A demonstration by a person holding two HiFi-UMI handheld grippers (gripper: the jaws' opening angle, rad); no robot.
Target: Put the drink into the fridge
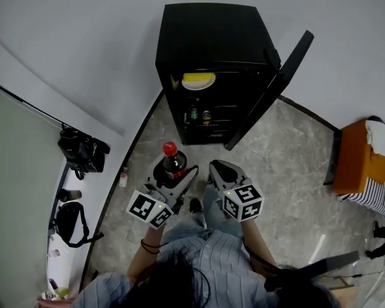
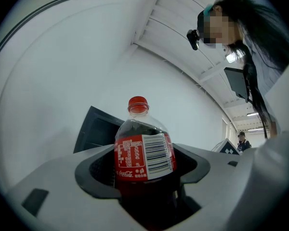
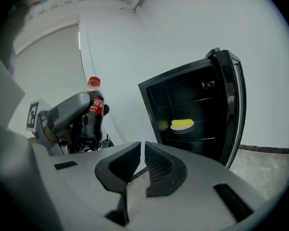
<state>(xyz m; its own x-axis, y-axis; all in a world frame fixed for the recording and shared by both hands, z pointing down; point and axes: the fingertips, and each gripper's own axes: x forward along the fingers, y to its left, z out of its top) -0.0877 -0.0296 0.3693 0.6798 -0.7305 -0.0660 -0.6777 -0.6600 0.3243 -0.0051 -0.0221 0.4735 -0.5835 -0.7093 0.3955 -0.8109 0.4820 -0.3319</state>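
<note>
Left tool (image 1: 173,175) pinches the bottle (image 2: 144,158); right tool (image 3: 142,160) pressed together, empty. Fridge (image 1: 212,63) open; we judge bottle not yet in.

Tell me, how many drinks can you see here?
3: a cola bottle clamped in the left tongs, plus what look like two more on a fridge shelf: a small bottle beside a can. Darker shelves may hide more.

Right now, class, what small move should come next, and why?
Probably carry the left tool forward toward the open fridge: it grips the cola bottle upright, the door stands open, and the right tool is shut and empty.
</note>
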